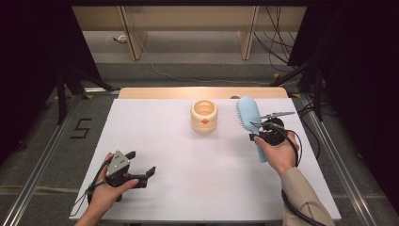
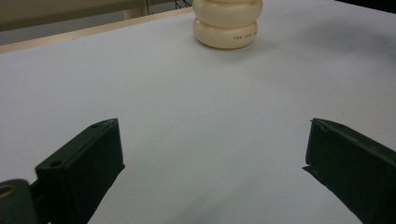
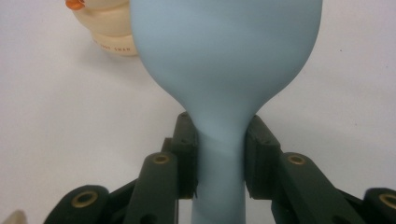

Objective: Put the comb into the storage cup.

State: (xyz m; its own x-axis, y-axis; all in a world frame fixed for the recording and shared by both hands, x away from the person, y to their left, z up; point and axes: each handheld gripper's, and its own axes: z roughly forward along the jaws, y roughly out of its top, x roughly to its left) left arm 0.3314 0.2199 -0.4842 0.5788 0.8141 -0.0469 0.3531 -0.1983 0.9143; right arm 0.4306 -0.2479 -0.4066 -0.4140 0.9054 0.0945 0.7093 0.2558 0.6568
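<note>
A light blue hairbrush [image 1: 250, 123] lies along the right side of the white table, bristles facing left. My right gripper [image 1: 261, 135] is shut on its handle; in the right gripper view both pads press the narrow neck of the hairbrush [image 3: 224, 70] just below the head. A cream, ring-shaped pot [image 1: 204, 116] with an orange spot stands at the table's middle back; the cream pot [image 3: 109, 32] sits behind the brush head. My left gripper [image 1: 142, 163] rests at the front left, jaws wide apart with nothing between them, facing the cream pot [image 2: 227, 23].
The white table [image 1: 197, 183] has a wooden strip along its far edge. Beyond it are a grey floor, cables and wooden furniture legs. Black stands flank both sides. A "5" is marked on the floor at the left.
</note>
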